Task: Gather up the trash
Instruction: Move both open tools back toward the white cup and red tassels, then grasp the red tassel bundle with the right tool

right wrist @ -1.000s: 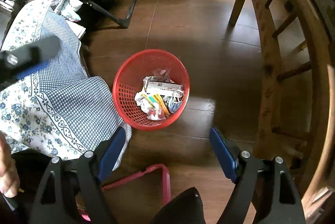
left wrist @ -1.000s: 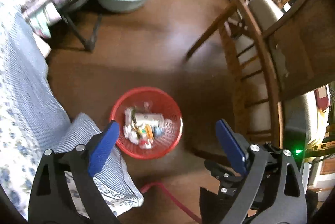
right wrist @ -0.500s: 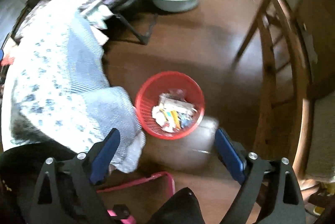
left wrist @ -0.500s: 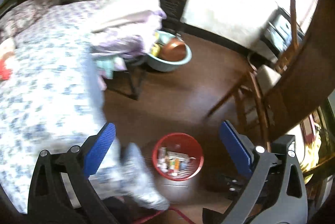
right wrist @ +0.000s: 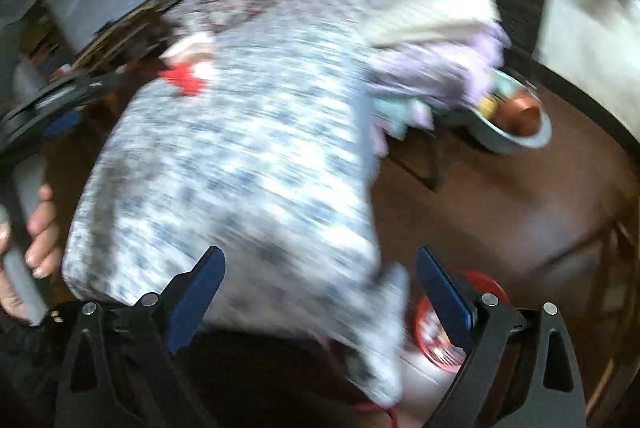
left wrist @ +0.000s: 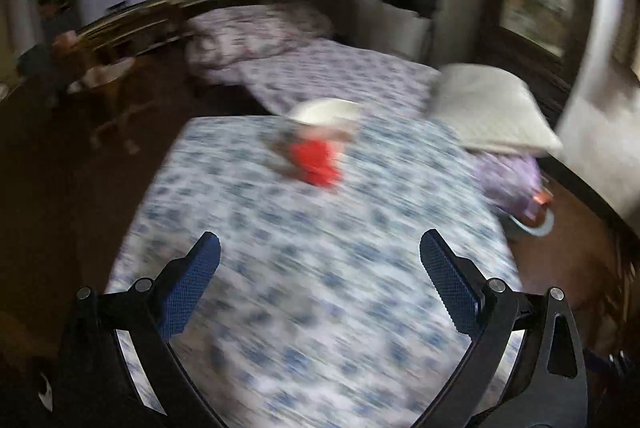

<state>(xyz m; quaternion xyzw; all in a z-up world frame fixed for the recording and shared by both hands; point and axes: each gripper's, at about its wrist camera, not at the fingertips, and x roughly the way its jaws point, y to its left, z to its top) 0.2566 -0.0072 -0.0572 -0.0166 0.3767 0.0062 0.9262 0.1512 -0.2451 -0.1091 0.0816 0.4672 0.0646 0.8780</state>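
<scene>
Both views are blurred by motion. On the blue-flowered bed [left wrist: 320, 268] lie a red piece of trash [left wrist: 318, 159] and a pale item [left wrist: 326, 109] just behind it. My left gripper [left wrist: 320, 260] is open and empty, above the bed, short of the red piece. My right gripper [right wrist: 320, 268] is open and empty over the bed's corner [right wrist: 240, 167]. The red trash basket [right wrist: 440, 332] shows low right, partly hidden behind the right finger. The red piece shows far left in the right wrist view [right wrist: 184, 77].
A white pillow [left wrist: 492, 111] and purple cloth [left wrist: 508, 175] lie at the bed's right. A pale blue basin [right wrist: 516, 123] with a copper bowl stands on the brown floor. The left gripper and the hand [right wrist: 40, 228] show at the right view's left edge.
Both grippers have swung up and left, away from the red basket on the floor, and now face the bed. Both stay open and empty.
</scene>
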